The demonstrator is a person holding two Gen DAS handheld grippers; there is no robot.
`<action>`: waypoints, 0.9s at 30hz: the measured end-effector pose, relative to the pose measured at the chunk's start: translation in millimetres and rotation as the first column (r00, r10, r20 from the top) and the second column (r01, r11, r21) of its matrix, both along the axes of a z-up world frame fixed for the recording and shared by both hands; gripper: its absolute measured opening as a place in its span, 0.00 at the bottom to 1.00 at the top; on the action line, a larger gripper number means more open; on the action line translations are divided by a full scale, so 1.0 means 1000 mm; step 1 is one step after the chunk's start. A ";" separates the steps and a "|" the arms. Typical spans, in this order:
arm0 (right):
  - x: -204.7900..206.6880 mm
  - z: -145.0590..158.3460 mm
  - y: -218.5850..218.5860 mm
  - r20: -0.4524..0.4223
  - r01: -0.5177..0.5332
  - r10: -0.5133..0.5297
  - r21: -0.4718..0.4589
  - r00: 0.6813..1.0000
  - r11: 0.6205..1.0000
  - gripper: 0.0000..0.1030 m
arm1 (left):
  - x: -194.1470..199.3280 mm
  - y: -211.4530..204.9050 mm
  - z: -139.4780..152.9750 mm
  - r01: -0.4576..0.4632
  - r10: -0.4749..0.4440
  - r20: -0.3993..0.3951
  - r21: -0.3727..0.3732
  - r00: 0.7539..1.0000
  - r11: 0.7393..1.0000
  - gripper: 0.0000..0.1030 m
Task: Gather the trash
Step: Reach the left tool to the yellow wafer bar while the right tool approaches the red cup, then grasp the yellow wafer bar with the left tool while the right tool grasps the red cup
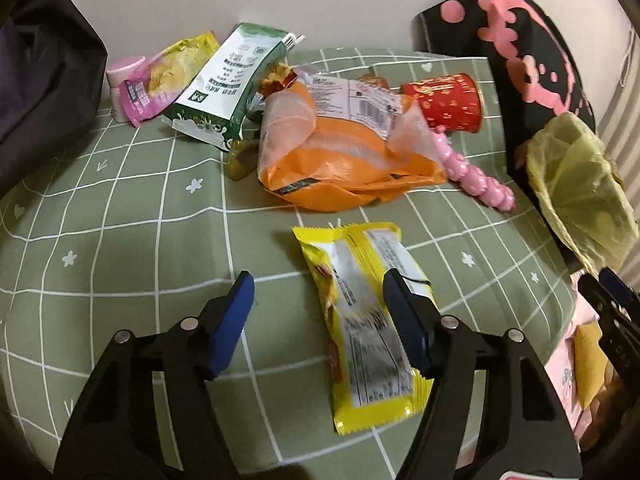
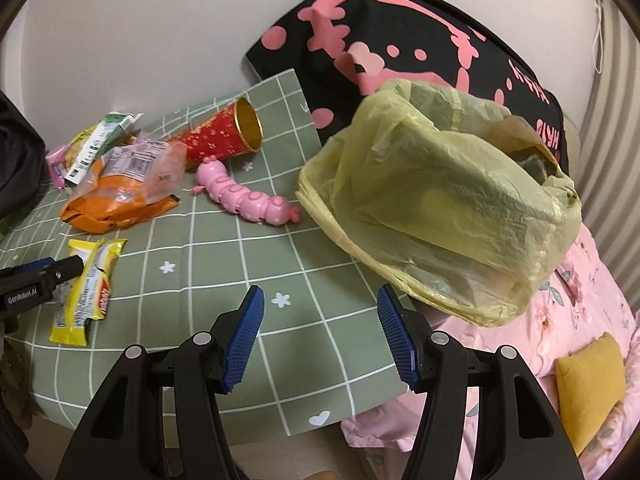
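Cloth (image 2: 188, 288): green, white grid with small flowers and hearts, spread flat.
Caterpillar toy (image 2: 244, 194): pink, segmented, lying on the cloth just beside the red cup.
Black cushion (image 2: 400, 40): pink print, propped against the wall at the cloth's far corner.
Pink bedding (image 2: 576, 320): floral, bunched beside the cloth.
Mustard cushion (image 2: 590, 384): resting on the pink bedding.
Pink container (image 1: 120, 88): upright by the wall, partly hidden.

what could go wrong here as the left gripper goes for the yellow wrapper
The open left gripper has only its right finger over the flat yellow snack wrapper, so closing may pinch green checked cloth or miss. The thin yellow-green plastic bag sags with its mouth partly collapsed, so a dropped wrapper might slide off.
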State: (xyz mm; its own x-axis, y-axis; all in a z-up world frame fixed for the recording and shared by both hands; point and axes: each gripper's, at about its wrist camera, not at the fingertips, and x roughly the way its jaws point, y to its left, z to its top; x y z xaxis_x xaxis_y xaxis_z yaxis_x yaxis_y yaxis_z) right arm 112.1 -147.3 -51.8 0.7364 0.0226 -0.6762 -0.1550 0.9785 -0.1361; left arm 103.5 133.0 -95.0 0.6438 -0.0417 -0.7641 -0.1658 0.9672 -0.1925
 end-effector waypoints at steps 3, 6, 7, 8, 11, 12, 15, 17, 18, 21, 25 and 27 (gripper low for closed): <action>0.005 -0.003 0.000 -0.006 0.010 -0.011 -0.002 1.000 1.000 0.54 | 0.007 -0.002 0.001 0.019 -0.019 -0.015 -0.015 1.000 1.000 0.48; 0.012 -0.004 0.004 -0.018 0.017 -0.017 0.017 1.000 1.000 0.54 | 0.013 -0.007 0.000 0.056 -0.056 -0.053 -0.015 0.997 0.998 0.16; 0.015 -0.004 0.006 -0.021 0.014 -0.013 0.028 1.000 1.000 0.54 | 0.013 -0.006 0.000 0.067 -0.069 -0.065 -0.039 0.996 0.997 0.10; 0.017 -0.003 0.009 -0.021 0.008 -0.007 0.033 1.000 0.999 0.54 | 0.013 -0.005 0.002 0.067 -0.070 -0.063 -0.055 0.996 0.996 0.09; 0.028 0.001 0.022 -0.013 -0.025 0.025 0.040 1.000 0.999 0.54 | 0.008 0.001 0.016 0.064 -0.065 -0.019 -0.067 0.998 0.996 0.08; 0.031 0.002 0.026 -0.013 -0.034 0.035 0.048 0.999 0.998 0.54 | 0.007 0.003 0.023 0.061 -0.062 -0.004 -0.061 0.998 0.996 0.08; 0.041 0.008 0.037 -0.009 -0.063 0.063 0.073 0.998 0.995 0.54 | 0.004 0.012 0.049 0.040 -0.037 0.052 -0.049 0.998 0.998 0.08; 0.050 0.012 0.044 -0.001 -0.087 0.088 0.082 0.996 0.993 0.54 | 0.005 0.020 0.068 0.028 -0.026 0.087 -0.028 0.996 0.999 0.08; 0.056 0.015 0.048 0.002 -0.100 0.101 0.086 0.995 0.991 0.54 | 0.006 0.024 0.075 0.021 -0.019 0.098 -0.015 0.995 1.000 0.08; 0.077 0.026 0.056 0.014 -0.130 0.129 0.098 0.992 0.987 0.54 | 0.013 0.036 0.090 0.005 -0.006 0.121 0.008 0.993 1.000 0.08; 0.109 0.038 0.064 0.019 -0.164 0.163 0.101 0.987 0.981 0.54 | 0.024 0.048 0.095 -0.008 0.005 0.125 0.024 0.992 1.000 0.08; 0.129 0.043 0.069 0.011 -0.173 0.173 0.107 0.985 0.979 0.54 | 0.031 0.052 0.098 -0.008 0.004 0.131 0.030 0.991 1.000 0.08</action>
